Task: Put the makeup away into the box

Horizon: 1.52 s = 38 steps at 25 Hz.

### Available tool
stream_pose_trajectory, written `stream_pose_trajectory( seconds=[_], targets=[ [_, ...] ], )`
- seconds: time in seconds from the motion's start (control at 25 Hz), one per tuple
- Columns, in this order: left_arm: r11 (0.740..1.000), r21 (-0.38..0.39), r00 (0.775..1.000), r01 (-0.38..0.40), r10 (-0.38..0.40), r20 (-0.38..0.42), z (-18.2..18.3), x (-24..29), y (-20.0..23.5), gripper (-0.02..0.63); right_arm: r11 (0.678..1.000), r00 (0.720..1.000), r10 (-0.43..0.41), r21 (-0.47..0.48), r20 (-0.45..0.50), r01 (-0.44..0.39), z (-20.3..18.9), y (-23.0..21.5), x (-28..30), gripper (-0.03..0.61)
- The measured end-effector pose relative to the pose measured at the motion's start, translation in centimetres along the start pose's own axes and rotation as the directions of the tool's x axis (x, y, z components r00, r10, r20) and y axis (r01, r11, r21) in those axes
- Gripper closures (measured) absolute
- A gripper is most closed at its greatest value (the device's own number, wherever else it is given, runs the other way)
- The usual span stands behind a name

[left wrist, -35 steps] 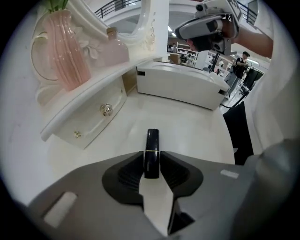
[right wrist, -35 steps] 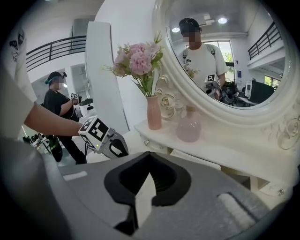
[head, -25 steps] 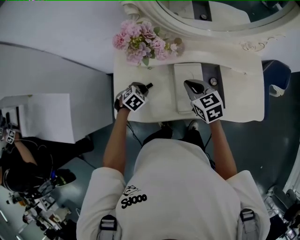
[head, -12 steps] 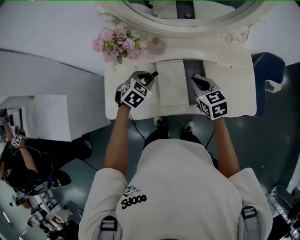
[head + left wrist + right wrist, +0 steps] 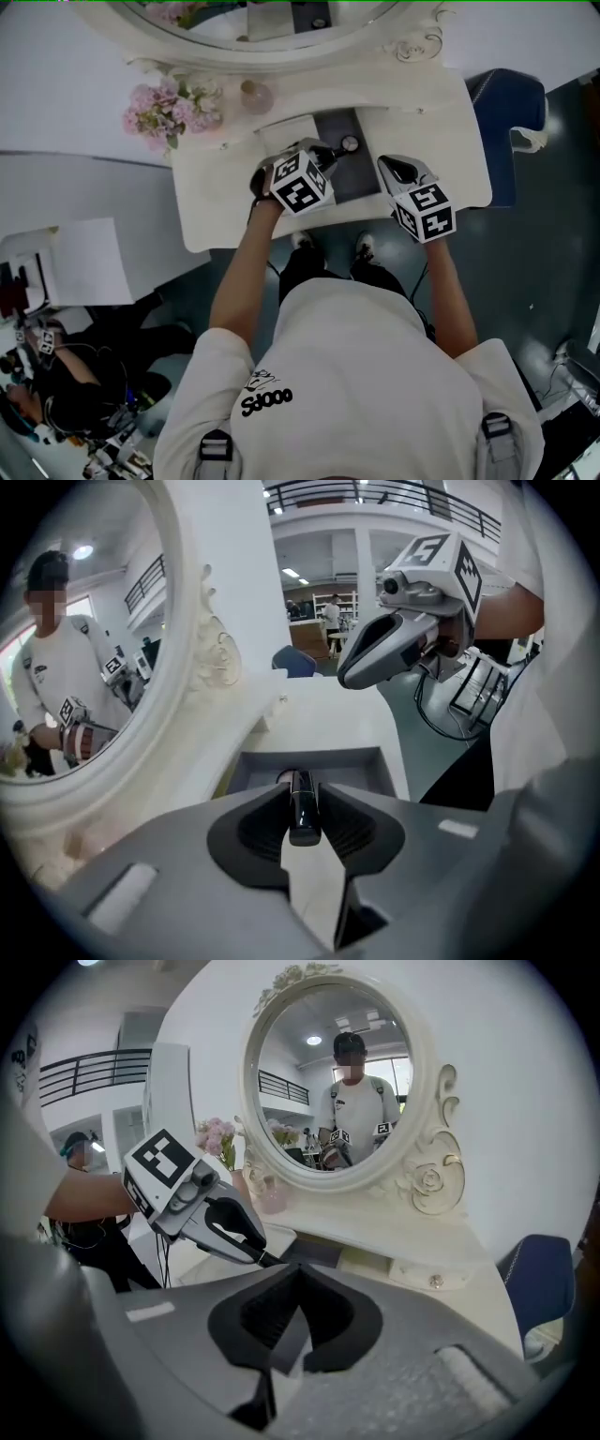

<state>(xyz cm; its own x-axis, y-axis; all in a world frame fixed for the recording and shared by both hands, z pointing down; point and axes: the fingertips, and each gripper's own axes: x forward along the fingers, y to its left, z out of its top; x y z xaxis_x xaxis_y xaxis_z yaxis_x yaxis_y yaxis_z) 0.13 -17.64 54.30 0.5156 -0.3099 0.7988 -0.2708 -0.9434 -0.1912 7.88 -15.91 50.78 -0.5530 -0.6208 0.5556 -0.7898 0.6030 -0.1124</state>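
White shirt (image 5: 356,366), and the print on its back looks like "SJOOO". The marker cube (image 5: 442,557) on the right gripper (image 5: 293,1274) shows a 5. The left gripper (image 5: 319,156) has its jaws part-closed, clamped on a slim black makeup tube (image 5: 302,808). The tube lies lengthwise along the jaws, with its far end pointing at the open grey box (image 5: 361,759) on the dressing table (image 5: 216,187). The right gripper's jaws are together, with nothing between them.

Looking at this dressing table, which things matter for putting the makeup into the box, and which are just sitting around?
For the job:
- slim black makeup tube, clamped in the left gripper
- open dark grey box

Just lying about:
- bunch of pink flowers
- small pink glass bottle
- oval white-framed mirror
- blue chair
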Motion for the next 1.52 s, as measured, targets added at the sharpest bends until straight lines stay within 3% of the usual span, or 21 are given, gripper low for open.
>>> stream_pose_trajectory(
  seconds=[0.24,0.4,0.72,1.12,1.28,1.4,1.52],
  targets=[
    [0.993,0.081,0.993,0.081,-0.073,-0.094,1.7,5.9,-2.1,0.500,1.000,1.000,-0.013,0.013,-0.003,0.013,-2.6,-2.0,-1.3,0.577],
    [0.984,0.155,0.979,0.092,-0.061,-0.197,0.9,8.8,-2.9,0.502,1.000,1.000,-0.015,0.026,0.008,0.015,-3.6,-2.5,-2.5,0.577],
    [0.988,0.101,0.959,0.114,-0.083,-0.272,-0.4,10.9,-3.6,0.500,0.998,1.000,-0.025,0.055,0.000,0.025,-6.2,-4.0,-4.8,0.577],
    [0.984,0.170,0.891,0.048,0.035,-0.453,-3.2,12.9,-3.1,0.495,0.996,1.000,-0.018,0.087,-0.001,0.018,-7.3,-5.2,-5.8,0.577],
    [0.981,0.186,0.871,0.058,0.041,-0.490,-3.6,13.2,-3.4,0.480,0.995,1.000,-0.008,0.101,-0.007,0.009,-7.8,-5.9,-6.0,0.577],
    [0.984,0.168,0.873,0.068,0.022,-0.487,-3.5,13.0,-3.7,0.459,0.993,1.000,-0.004,0.119,-0.018,0.006,-8.2,-6.4,-6.2,0.577],
    [0.993,0.104,0.902,0.056,-0.006,-0.432,-2.5,12.4,-3.6,0.409,0.992,1.000,-0.009,0.129,-0.024,0.012,-8.1,-7.3,-6.0,0.577]
  ],
)
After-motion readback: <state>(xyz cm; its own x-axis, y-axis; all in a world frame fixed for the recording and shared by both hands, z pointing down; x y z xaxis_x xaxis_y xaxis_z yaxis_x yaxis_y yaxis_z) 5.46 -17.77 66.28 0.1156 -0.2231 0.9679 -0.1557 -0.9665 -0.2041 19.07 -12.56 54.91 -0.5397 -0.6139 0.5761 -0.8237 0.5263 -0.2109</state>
